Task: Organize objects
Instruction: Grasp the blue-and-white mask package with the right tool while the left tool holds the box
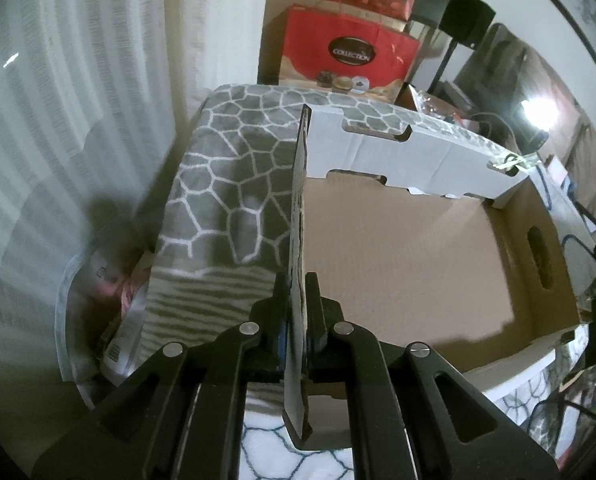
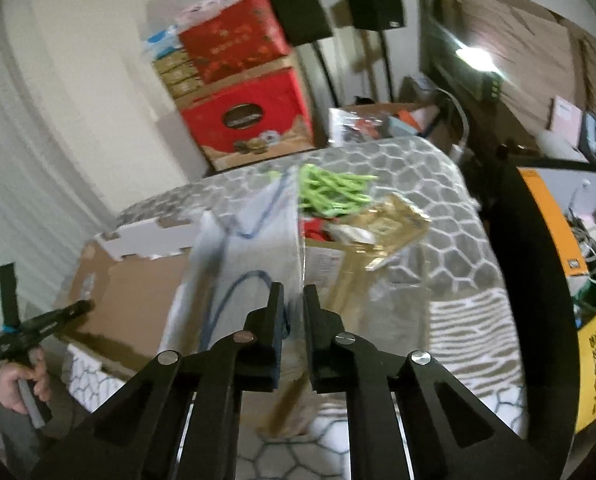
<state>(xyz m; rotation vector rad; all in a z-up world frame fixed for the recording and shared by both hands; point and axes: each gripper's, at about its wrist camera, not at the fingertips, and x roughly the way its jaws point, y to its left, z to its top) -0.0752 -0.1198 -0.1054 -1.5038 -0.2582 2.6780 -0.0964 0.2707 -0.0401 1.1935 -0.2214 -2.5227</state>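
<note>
Corrugated cardboard box (image 1: 418, 256) wall in left gripper (image 1: 297, 292) — clear crinkly bag (image 2: 254, 240) in right gripper (image 2: 294, 300)

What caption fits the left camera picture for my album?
The left tool pinches the side wall of an empty cardboard box sitting on a gray patterned blanket.

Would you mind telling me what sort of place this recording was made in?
Most likely a lived-in room at home, perhaps a bedroom used for storage. A soft patterned blanket covers the surface under the open cardboard box, red gift boxes are stacked against the wall, and two black speakers stand on poles behind.
</note>
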